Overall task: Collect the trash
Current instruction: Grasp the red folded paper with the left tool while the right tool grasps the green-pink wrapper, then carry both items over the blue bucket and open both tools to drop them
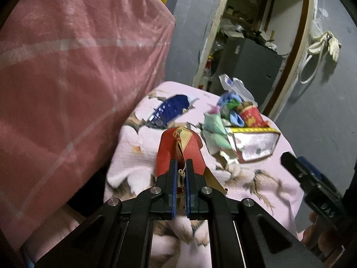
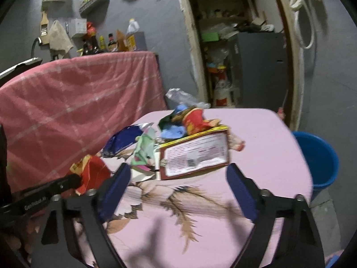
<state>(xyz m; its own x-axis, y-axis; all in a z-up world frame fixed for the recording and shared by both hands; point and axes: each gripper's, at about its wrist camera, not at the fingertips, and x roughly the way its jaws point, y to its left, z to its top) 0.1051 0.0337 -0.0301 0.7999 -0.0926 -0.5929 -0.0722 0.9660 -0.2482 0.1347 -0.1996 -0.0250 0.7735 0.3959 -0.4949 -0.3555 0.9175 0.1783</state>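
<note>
My left gripper (image 1: 181, 167) is shut on a red and gold wrapper (image 1: 178, 147) and holds it over the pink flowered table (image 1: 138, 156). The same wrapper (image 2: 91, 172) shows at the left of the right wrist view, pinched by the left gripper. A carton (image 1: 256, 144) stuffed with crumpled wrappers stands to its right. My right gripper (image 2: 178, 178) is open and empty, just short of that carton (image 2: 196, 155). A blue foil packet (image 1: 170, 109) lies flat on the table behind; it also shows in the right wrist view (image 2: 123, 141).
A pink checked cloth (image 1: 78, 67) covers furniture left of the table. A blue bucket (image 2: 319, 158) stands on the floor right of the table. A doorway (image 2: 236, 44) with shelves and a grey cabinet is behind. Bottles (image 2: 111, 42) stand on the covered furniture.
</note>
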